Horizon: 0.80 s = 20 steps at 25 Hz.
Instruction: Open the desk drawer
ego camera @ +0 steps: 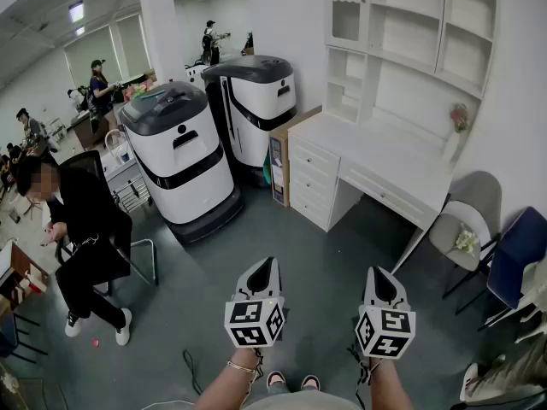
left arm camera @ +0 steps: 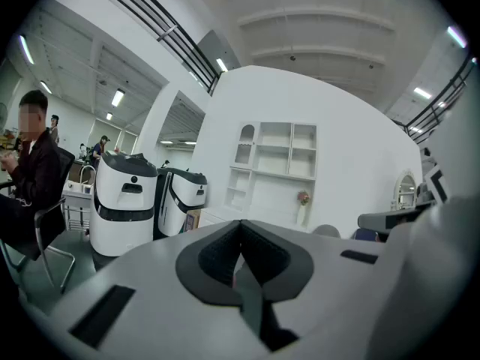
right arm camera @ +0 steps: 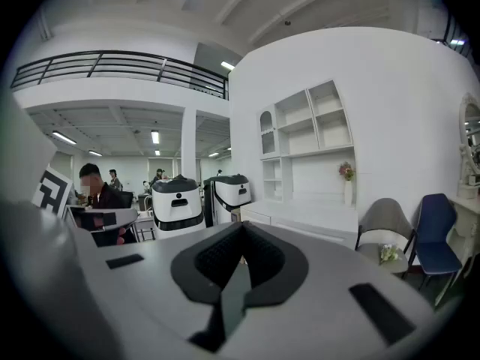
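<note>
Not started. Desk drawers [ego camera: 313, 178] under the white worktop [ego camera: 385, 154] are all shut, well apart across the floor. Left gripper [ego camera: 267, 266] and right gripper [ego camera: 376, 273]: fingers pressed together, empty. Approach, grasp and pull remain.

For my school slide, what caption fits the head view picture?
The left gripper and right gripper, both shut and empty, point toward a white desk whose drawers are closed.

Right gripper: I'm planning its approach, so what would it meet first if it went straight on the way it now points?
The right gripper has open floor just ahead; beyond that it would probably meet the drawer stack of the white desk, though depth is unclear.
</note>
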### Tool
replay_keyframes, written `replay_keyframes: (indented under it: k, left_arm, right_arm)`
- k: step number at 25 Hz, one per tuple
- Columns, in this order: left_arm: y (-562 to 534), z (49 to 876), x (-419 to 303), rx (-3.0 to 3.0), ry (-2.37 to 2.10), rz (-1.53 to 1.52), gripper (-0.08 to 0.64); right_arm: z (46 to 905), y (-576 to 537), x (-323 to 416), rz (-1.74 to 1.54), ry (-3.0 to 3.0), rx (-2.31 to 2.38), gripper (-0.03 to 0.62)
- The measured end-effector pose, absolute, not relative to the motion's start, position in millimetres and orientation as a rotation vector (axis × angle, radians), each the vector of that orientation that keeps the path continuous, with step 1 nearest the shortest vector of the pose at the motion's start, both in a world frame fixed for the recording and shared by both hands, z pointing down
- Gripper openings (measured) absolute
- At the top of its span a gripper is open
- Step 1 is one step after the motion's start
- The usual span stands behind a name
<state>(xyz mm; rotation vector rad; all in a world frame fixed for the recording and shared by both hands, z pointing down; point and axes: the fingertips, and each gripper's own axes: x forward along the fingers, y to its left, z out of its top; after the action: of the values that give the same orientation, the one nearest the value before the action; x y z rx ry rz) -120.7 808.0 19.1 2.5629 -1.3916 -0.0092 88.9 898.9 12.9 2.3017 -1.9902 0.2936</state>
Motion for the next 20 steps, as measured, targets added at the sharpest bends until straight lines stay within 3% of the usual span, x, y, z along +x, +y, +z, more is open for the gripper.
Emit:
replay_keyframes:
  k: [20]
  left_arm:
    - [777.1, 29.1, -169.0, 2.545, -1.446, 0.025, 0.015]
  right_arm:
    - [29.6, 869.4, 74.7, 0.339, -1.954, 2.341, 0.008]
